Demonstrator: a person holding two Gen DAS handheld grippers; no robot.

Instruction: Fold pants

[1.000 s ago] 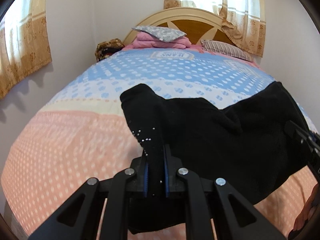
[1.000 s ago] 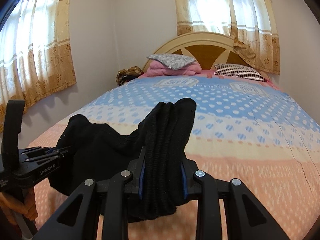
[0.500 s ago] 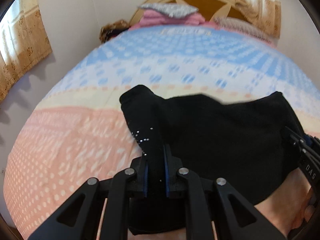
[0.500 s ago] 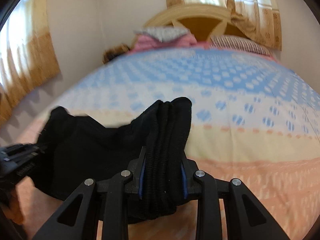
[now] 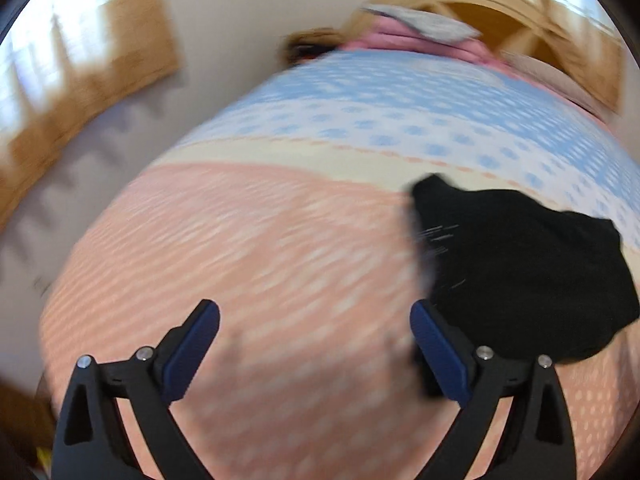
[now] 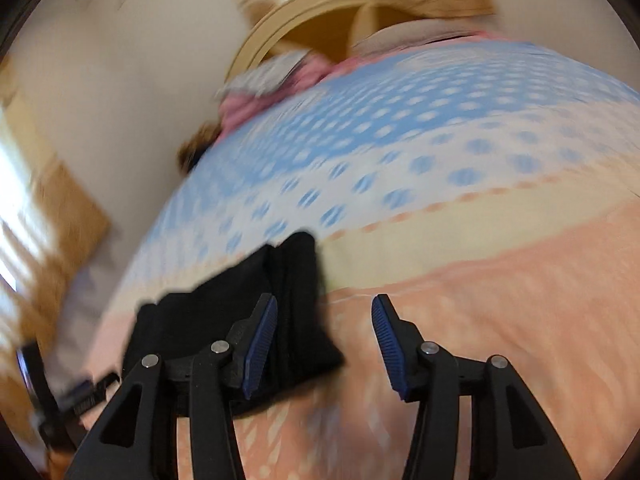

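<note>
The black pants [image 5: 520, 272] lie folded in a compact bundle on the bed's peach part; they also show in the right wrist view [image 6: 248, 312]. My left gripper [image 5: 316, 344] is open and empty, just left of the pants, its right finger [image 5: 436, 352] beside their edge. My right gripper [image 6: 324, 344] is open and empty, its left finger [image 6: 260, 344] over the pants' right end. Both views are blurred by motion.
The bed [image 5: 280, 240] has a dotted blue, cream and peach cover. Pink folded bedding and a grey pillow [image 5: 420, 28] lie at the wooden headboard [image 6: 320, 20]. A wall and curtain [image 5: 80, 64] are on the left. The left gripper's body shows at the lower left [image 6: 52, 400].
Both grippers have opened and let go of the pants, which now lie on the bed. The left gripper swung left, the right gripper swung right.
</note>
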